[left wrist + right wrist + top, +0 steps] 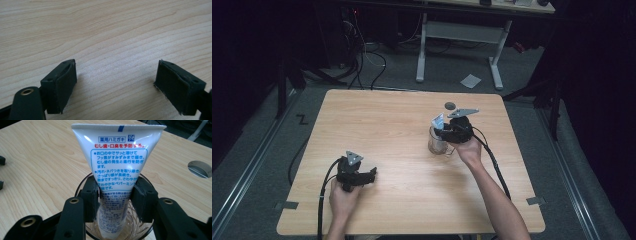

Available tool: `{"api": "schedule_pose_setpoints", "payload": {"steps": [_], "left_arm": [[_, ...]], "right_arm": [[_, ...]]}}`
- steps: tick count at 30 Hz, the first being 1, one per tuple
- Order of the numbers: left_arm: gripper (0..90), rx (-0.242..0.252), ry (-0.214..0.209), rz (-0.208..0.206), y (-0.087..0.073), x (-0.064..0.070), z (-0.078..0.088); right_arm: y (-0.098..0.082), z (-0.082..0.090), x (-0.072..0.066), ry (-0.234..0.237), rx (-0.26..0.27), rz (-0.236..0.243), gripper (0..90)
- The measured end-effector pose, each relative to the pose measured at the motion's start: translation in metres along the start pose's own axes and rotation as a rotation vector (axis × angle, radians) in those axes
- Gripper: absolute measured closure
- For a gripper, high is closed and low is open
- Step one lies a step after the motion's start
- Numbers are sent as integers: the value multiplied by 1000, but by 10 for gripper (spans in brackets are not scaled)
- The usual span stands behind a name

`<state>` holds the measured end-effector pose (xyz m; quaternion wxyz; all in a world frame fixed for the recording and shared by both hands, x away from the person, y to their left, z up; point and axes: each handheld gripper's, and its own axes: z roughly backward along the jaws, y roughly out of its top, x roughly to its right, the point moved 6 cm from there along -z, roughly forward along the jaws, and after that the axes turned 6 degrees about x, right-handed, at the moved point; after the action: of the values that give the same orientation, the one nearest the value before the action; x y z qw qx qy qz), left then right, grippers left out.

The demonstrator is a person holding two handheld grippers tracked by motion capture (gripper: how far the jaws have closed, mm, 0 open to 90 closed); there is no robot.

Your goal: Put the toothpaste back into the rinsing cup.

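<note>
The pale wooden square worktop point(402, 165) carries the work toward its right half, nearer the far edge than the near one, where a clear ribbed drinking glass point(438, 143) stands upright with a white plastic toothpaste tube printed in blue and red point(117, 167) standing in it, cap end down and flat crimped end up. The step in hand looks like setting the tube into the glass and letting go. The right tool point(115, 200) reaches over the rim with its jaws flanking the lower part of the tube, barely parted from it, so the grip looks already loosened; whether a pad brushes the tube I cannot tell. To finish well, the jaws should part evenly and a little wider, so neither side drags the tube, and the tool should lift straight up, clear of the rim, lest it tip the glass. The left tool point(357, 175) sits near the near left corner, jaws wide apart over bare wood, holding nothing; it could steady the glass if needed.
</note>
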<state>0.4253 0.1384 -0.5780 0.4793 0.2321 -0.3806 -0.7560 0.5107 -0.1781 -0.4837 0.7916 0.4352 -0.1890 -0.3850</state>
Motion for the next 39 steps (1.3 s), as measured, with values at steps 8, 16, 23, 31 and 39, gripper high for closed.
{"api": "schedule_pose_setpoints", "payload": {"steps": [8, 16, 23, 31, 39], "left_arm": [[176, 0, 0, 0, 0, 0, 0], [176, 0, 0, 0, 0, 0, 0], [175, 0, 0, 0, 0, 0, 0], [175, 1, 1, 0, 0, 0, 0], [175, 1, 1, 0, 0, 0, 0]], "right_arm": [[-5, 5, 1, 8, 7, -13, 580], [-9, 8, -1, 9, 4, -15, 544], [-11, 12, -1, 15, 10, -19, 518], [-10, 15, -2, 24, 20, -27, 439], [-9, 20, -6, 67, 43, -61, 381]]}}
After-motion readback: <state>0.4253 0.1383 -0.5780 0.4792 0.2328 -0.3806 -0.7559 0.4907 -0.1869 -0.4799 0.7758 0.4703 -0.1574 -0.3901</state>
